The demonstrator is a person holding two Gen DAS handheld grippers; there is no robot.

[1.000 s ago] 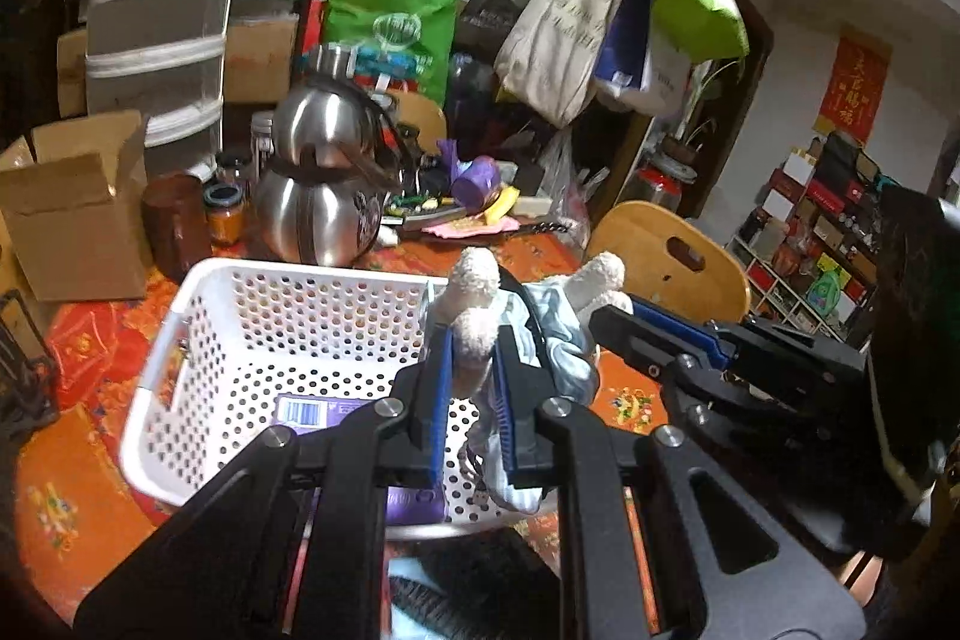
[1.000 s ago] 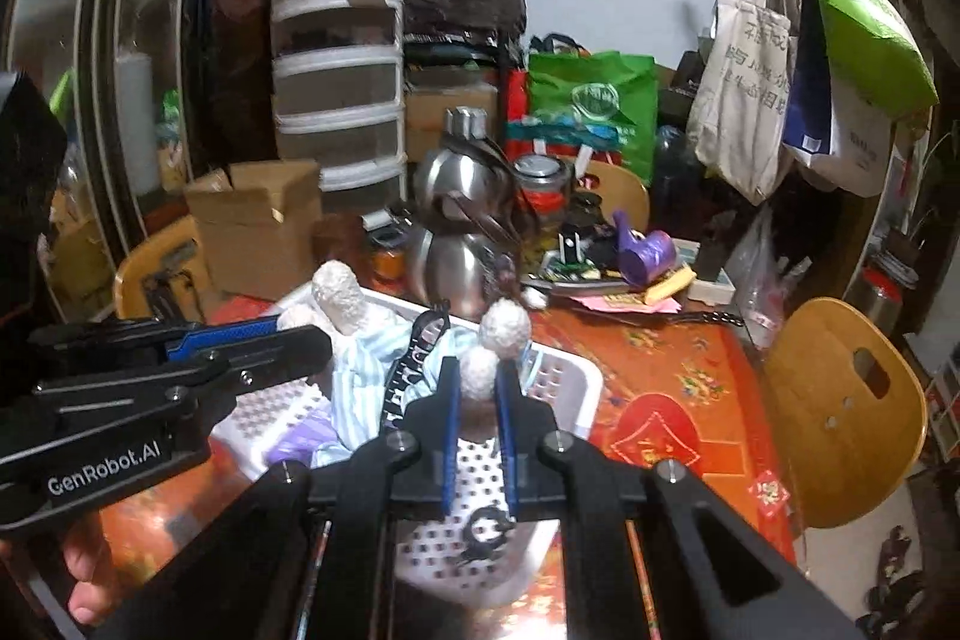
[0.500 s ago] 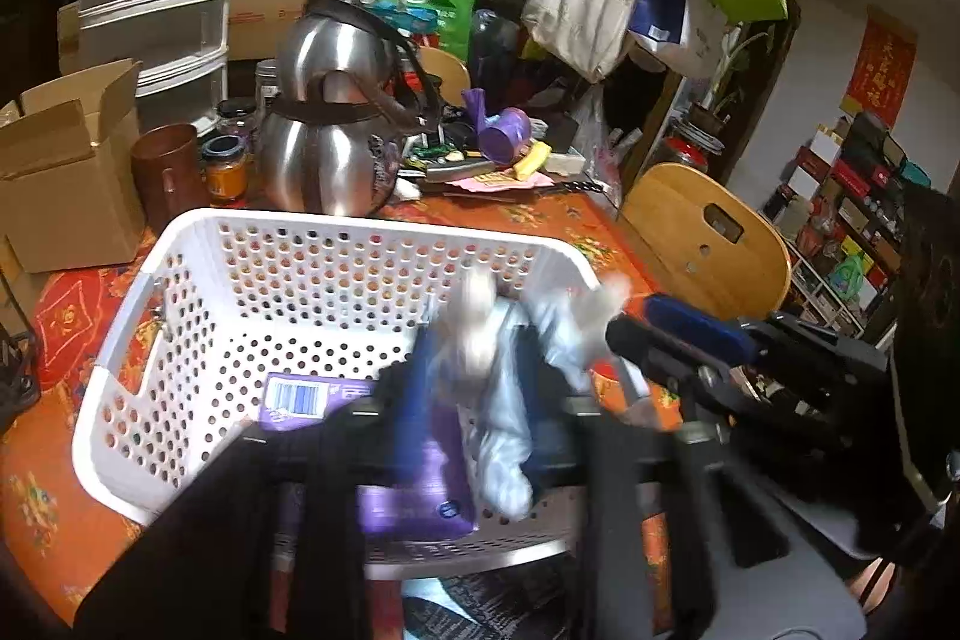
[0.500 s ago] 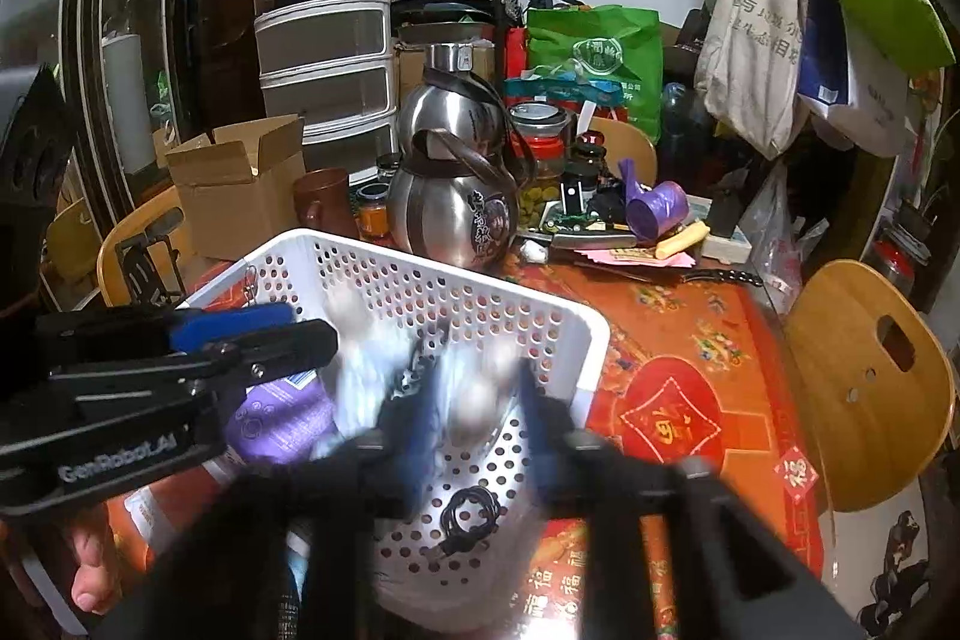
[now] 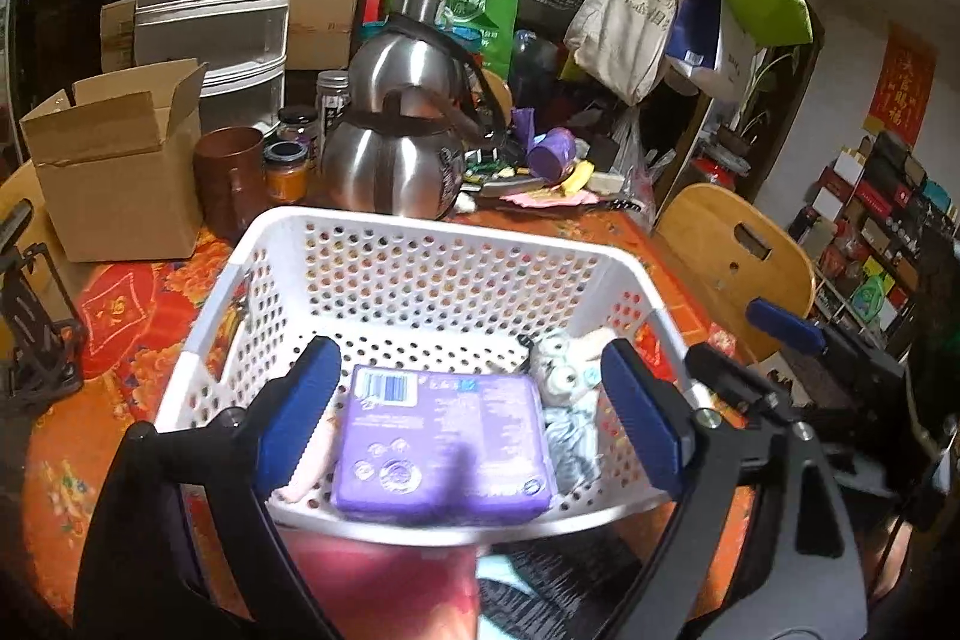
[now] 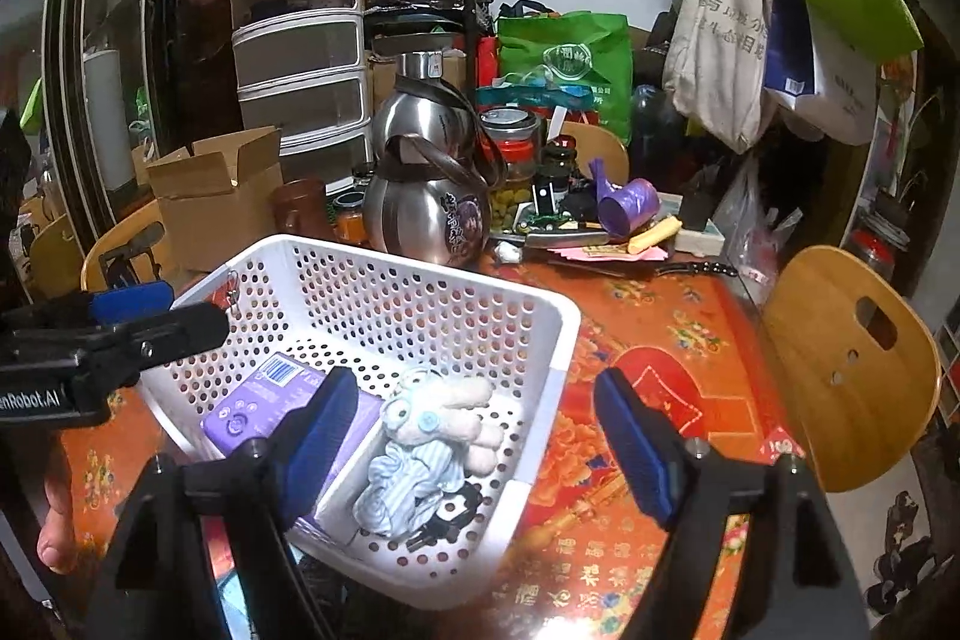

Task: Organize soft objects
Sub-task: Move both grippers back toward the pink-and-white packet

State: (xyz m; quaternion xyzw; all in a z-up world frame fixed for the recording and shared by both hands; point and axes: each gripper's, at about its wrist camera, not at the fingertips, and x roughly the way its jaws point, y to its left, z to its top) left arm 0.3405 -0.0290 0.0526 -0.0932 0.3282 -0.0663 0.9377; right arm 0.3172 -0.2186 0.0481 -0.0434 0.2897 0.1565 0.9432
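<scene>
Cluttered table (image 6: 678, 340): plush toy (image 6: 444, 424) in basket (image 6: 540, 316), L tongs (image 5: 471, 418) & R tongs (image 6: 474, 436) apart above rim

Light: dim, warm indoor | Edges: fisheye-bent, dark corners | Blur: near foreground — soft

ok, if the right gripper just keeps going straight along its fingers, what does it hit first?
Probably the white basket: its right rim sits between the open fingers of the right gripper. The plush toy lies inside, slightly left of that line. Depth is unclear, so it may land on the toy instead.
</scene>
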